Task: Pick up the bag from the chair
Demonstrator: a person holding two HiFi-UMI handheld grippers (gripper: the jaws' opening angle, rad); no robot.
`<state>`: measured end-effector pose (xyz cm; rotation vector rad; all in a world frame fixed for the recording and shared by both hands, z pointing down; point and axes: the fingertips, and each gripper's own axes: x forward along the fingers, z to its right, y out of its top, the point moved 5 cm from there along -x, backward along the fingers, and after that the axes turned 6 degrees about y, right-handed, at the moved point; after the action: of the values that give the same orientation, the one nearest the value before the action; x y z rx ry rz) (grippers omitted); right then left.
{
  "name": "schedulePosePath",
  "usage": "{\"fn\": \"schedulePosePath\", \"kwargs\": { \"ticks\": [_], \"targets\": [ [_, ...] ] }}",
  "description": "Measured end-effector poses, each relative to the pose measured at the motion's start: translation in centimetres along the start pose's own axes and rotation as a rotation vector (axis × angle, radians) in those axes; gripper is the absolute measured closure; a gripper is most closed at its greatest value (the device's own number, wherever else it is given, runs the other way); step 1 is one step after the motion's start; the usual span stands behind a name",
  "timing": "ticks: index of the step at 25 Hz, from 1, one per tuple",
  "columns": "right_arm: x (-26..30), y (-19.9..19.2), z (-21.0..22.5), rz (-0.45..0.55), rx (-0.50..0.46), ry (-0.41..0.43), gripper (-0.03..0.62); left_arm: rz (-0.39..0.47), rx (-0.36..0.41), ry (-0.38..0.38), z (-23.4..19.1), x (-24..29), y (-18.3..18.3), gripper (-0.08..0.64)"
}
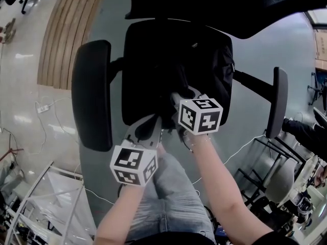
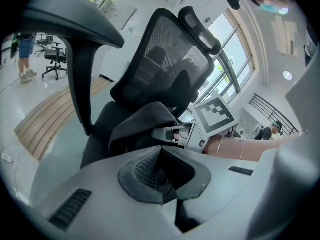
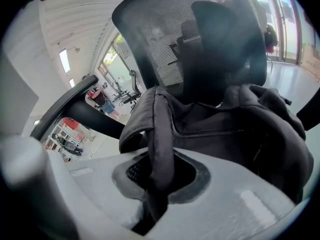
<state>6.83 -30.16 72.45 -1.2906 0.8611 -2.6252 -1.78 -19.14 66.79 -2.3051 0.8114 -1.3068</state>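
A black bag [image 1: 204, 60] lies slumped on the seat of a black mesh-backed office chair [image 1: 92, 91]. My right gripper [image 1: 179, 97] reaches over the seat's front edge and is shut on the bag's strap [image 3: 162, 134], which runs up from between the jaws to the bag's body [image 3: 240, 129]. Just to its left and nearer me, my left gripper [image 1: 156, 120] points at the bag [image 2: 145, 121]. Its jaws are shut with nothing visible between them. In the left gripper view the right gripper [image 2: 167, 133] shows beside the bag's near fold.
The chair's armrests [image 1: 276, 106] flank the seat and its backrest [image 3: 200, 34] rises behind the bag. My knee in jeans [image 1: 168, 193] is right at the seat front. Cables [image 1: 43, 108] cross the floor at left; metal frames and chairs [image 1: 286, 188] stand at right.
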Motion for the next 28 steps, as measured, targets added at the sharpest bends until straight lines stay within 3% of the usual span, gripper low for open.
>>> {"fn": "schedulePosePath", "kwargs": {
  "ticks": [4,10,21,28],
  "targets": [
    [-1.7,-0.5,-0.3,0.038,0.046,0.018,0.545,-0.010,-0.005,-0.016,0.5,-0.6,-0.2,0.543],
    [-5.0,-1.6,-1.5,0.088,0.078,0.031,0.546,-0.017,0.076,-0.065,1.4,-2.0,-0.1,0.543],
    [-12.3,-3.0,-4.0,0.132,0.068,0.044,0.546,0.003,0.119,-0.107,4.4,-6.0,1.1,0.543],
    [-16.9,-1.9,-6.3,0.182,0.073,0.078,0.548,0.051,0.167,-0.117,6.9,-9.4,3.5,0.543]
  ]
}}
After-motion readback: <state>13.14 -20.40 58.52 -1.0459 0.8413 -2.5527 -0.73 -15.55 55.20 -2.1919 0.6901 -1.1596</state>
